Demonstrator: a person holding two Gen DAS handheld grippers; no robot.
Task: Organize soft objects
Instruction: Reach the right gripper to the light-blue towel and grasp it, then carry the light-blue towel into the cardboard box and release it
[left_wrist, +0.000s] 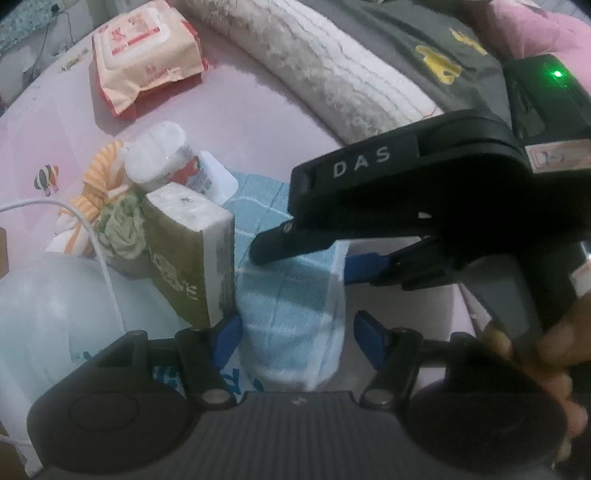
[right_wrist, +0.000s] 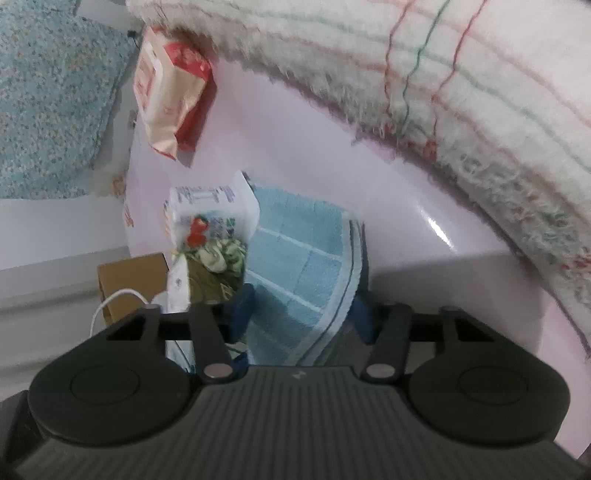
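I have my left gripper (left_wrist: 295, 332) straddling the blue towel (left_wrist: 291, 295), its pads not pressing. My right gripper (right_wrist: 301, 310) pinches the towel's near edge. Left of the towel stands a tissue pack (left_wrist: 192, 243); farther off lies a wipes pack (left_wrist: 147, 55).

surface: pink table (left_wrist: 240, 110) | on it: wet-wipes pack (left_wrist: 146, 55); blue checked towel (left_wrist: 291, 295); folded fluffy blanket (left_wrist: 332, 74); tissue pack (left_wrist: 192, 251)

Right tongs (right_wrist: 301, 314) astride blue checked towel (right_wrist: 295, 258), blue pads at both edges.
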